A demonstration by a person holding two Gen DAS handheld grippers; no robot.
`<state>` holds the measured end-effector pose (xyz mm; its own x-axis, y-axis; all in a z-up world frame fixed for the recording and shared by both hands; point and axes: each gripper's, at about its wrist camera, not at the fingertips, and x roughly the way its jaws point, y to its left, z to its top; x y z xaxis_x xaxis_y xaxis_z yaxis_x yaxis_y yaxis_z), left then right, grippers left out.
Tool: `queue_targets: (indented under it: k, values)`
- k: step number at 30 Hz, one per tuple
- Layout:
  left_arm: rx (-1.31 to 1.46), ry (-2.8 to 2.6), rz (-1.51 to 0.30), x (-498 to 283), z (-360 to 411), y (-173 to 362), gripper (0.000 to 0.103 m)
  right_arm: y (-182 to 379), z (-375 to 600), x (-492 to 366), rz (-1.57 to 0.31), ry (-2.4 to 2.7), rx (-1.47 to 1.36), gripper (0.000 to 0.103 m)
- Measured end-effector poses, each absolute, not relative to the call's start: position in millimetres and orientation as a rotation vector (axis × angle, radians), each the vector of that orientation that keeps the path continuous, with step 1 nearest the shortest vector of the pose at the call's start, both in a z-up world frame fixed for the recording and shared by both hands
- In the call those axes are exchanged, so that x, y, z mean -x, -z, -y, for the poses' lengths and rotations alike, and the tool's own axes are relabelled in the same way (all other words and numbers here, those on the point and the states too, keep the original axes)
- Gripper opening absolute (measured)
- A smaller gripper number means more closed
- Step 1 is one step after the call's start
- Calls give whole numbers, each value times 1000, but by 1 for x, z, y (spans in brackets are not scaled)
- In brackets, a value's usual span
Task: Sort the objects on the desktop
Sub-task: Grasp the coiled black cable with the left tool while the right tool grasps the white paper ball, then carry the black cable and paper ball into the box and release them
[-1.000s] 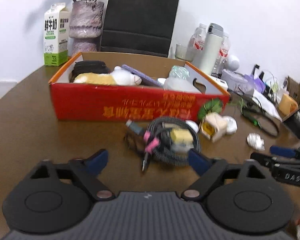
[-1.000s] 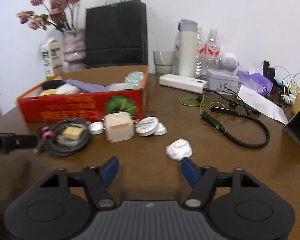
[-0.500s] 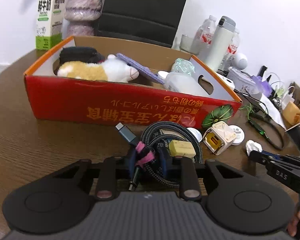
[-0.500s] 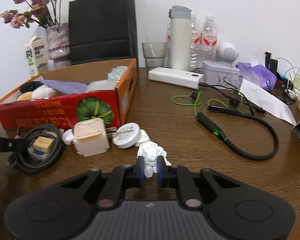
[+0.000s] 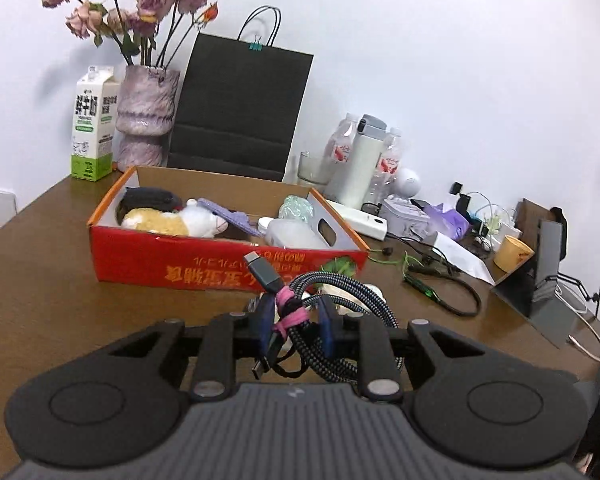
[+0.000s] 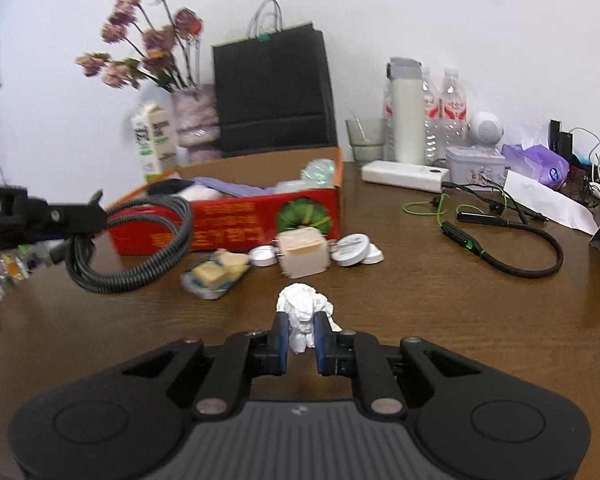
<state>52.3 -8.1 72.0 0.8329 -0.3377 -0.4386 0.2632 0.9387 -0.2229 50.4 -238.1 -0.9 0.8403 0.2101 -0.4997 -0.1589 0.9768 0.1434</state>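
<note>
The left gripper [image 5: 294, 326] has its jaws squeezed on a coiled cable [image 5: 340, 300], lifted off the counter [image 5: 40, 280] just in front of the red box [image 5: 204, 258]. Only the right view shows the right gripper [image 6: 301, 338] pinching a paper ball [image 6: 302, 308], with a white charger [image 6: 304, 250] at 12 o'clock.
</note>
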Motion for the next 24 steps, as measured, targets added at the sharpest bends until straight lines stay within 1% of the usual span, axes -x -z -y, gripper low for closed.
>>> queue_targets:
  k: [6, 11, 19, 24]
  values:
    - [186, 314, -536, -18, -13, -57, 24, -11, 221, -19, -521, -227, -76, 12]
    - [199, 285, -559, -12, -28, -48, 24, -14, 210, -8, -518, -246, -73, 12]
    - [214, 259, -517, -36, -39, -57, 24, -20, 206, -28, -501, -260, -75, 12]
    - [186, 259, -456, -76, -39, -72, 24, -36, 207, -63, -468, -278, -68, 12]
